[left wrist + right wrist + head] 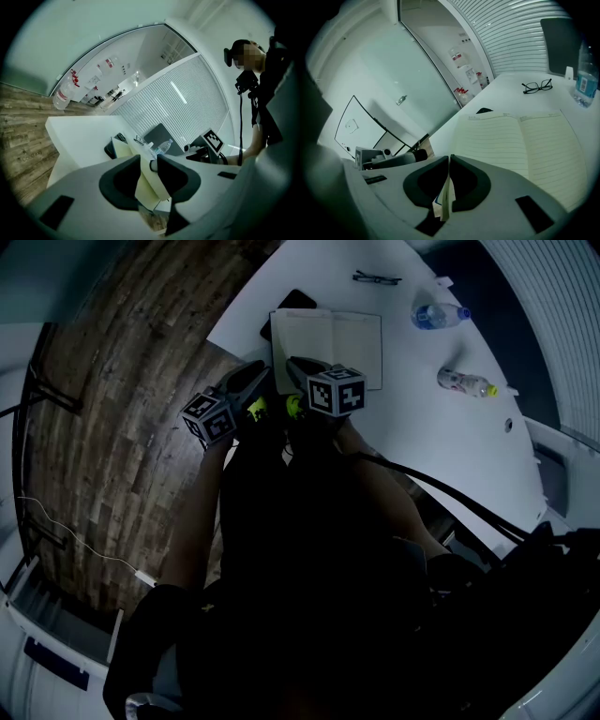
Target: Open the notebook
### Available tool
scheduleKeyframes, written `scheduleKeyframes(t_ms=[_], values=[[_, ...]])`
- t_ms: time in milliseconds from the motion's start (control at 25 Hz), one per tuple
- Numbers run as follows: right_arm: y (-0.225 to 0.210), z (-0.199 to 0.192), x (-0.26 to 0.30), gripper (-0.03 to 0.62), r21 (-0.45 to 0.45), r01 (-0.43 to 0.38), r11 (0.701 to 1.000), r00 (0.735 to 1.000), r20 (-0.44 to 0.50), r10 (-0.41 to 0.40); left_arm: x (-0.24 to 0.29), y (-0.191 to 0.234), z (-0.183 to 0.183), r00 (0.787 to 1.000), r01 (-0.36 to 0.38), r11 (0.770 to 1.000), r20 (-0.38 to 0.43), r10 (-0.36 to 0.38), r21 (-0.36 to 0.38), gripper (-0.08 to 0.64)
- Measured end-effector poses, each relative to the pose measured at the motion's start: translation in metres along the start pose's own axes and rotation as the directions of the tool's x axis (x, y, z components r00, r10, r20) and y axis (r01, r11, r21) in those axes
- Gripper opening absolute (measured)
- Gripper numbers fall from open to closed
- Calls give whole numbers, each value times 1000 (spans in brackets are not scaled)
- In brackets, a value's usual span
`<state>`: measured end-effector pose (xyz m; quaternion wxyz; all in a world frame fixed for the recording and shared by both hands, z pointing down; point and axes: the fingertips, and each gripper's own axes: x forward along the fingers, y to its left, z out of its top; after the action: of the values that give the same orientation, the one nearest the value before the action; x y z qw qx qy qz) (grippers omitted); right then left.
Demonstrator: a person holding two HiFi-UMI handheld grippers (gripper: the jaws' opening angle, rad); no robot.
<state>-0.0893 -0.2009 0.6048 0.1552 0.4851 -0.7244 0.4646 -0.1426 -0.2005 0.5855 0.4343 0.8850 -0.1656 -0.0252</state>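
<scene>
On the left, the wooden floor (112, 409) runs beside the white table (441, 427). The left gripper (149, 159) is at the near edge of the table and points almost level across it. Its jaws stand a little apart, with a narrow gap. A cream strip of the notebook's edge shows through this gap, but I cannot tell if the pads touch it.

The notebook (328, 343) lies open and flat on the table, just in front of both grippers, and its lined cream pages face up. A dark flat thing (295, 301) lies at its far left corner, partly under it.

The right gripper (449, 158) is just beside the left one and tilts down toward the near edge of the notebook. Its jaws are closed on a thin cream paper (446, 197) with a small blue mark on its lower part. I cannot say if this paper belongs to the notebook.

Further right, a pair of glasses (377, 278) lies beyond the notebook. A bottle with a blue cap (439, 315) and a second bottle (466, 382) lie on the table, well apart from the notebook.
</scene>
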Motion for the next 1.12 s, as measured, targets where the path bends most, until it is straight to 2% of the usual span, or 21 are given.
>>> scheduleKeyframes(t_ms=[600, 840, 1120], values=[[-5, -14, 24, 14, 9, 7, 1000, 999, -49, -6, -11, 5, 7, 999, -14, 1000, 48, 15, -10, 109], [5, -9, 21, 17, 23, -18, 1000, 999, -31, 18, -11, 0, 17, 999, -9, 1000, 54, 8, 9, 109], [0, 14, 5, 8, 4, 16, 1000, 999, 41, -16, -7, -8, 27, 999, 3, 999, 54, -5, 32, 109]])
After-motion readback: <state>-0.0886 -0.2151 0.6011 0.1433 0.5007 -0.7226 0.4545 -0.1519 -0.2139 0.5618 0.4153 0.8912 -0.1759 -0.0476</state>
